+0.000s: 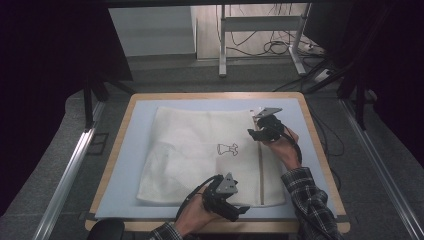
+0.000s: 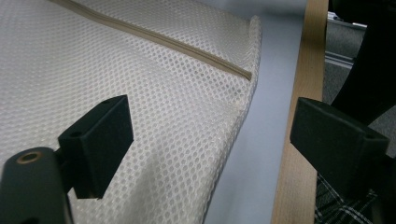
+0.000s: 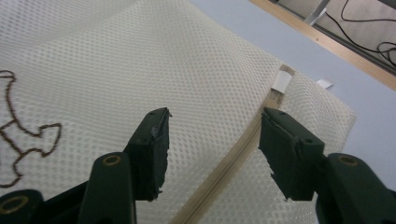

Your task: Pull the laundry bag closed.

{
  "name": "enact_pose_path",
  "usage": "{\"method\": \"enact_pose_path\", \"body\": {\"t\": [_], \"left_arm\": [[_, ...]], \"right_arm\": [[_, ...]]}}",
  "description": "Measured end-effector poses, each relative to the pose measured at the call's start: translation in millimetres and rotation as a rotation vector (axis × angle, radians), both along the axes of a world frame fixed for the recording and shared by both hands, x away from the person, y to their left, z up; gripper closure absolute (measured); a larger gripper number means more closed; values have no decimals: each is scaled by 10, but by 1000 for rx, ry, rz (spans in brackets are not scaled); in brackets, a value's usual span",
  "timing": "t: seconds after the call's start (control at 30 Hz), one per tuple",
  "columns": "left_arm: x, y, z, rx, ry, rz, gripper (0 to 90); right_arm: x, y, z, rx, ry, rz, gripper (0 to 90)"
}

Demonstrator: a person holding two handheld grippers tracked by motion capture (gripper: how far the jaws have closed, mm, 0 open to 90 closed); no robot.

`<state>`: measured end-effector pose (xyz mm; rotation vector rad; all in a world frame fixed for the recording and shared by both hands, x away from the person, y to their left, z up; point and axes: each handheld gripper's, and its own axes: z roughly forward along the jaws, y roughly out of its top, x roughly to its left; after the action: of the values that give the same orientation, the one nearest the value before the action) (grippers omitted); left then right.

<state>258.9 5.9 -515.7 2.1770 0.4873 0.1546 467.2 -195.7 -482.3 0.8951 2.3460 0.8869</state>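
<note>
Mesh laundry bag (image 1: 200, 150) flat mid-bench on blue mat (image 1: 130, 165), zip (image 1: 261, 170) along right side. Left gripper (image 1: 231, 207) at near edge by bag's near-right corner, jaws apart, empty. Right gripper (image 1: 260, 131) over zip's far end, jaws apart astride it. Prob. approach step; next: lower, pinch zip pull/fabric.

High cam looks down on the worktop (image 1: 125, 150); both gripper cams sit close, sharing the mesh bag's (image 2: 140, 60) zipper (image 3: 224, 158) ahead of their jaws.
</note>
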Motion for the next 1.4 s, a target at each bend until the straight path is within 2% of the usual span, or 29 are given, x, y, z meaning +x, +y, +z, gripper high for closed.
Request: {"method": "enact_pose_path", "body": {"t": [0.17, 0.3, 0.4, 0.6, 0.73, 0.97, 1.17, 1.4], "left_arm": [[-18, 75, 19, -13, 30, 12, 94], [-22, 150, 49, -12, 30, 23, 63], [-13, 220, 73, -29, 41, 29, 45], [-1, 353, 94, -26, 32, 58, 27], [2, 424, 108, -16, 33, 74, 27], [14, 554, 136, -17, 12, 108, 15], [26, 681, 145, -20, -18, 148, 0], [25, 830, 156, -23, -24, 182, 0]], "right_arm": [[-97, 9, 25, 12, 4, 19, 377], [-160, 19, 32, 14, 11, 34, 345], [-200, 17, 38, 26, 23, 42, 317], [-276, -2, 14, 32, 50, 50, 228], [-347, -11, 14, 27, 48, 58, 175], [-514, -37, 39, 63, 73, 69, 76], [-673, -84, 95, 107, 83, 82, 61], [-877, -161, 149, 145, 64, 77, 58]]}}
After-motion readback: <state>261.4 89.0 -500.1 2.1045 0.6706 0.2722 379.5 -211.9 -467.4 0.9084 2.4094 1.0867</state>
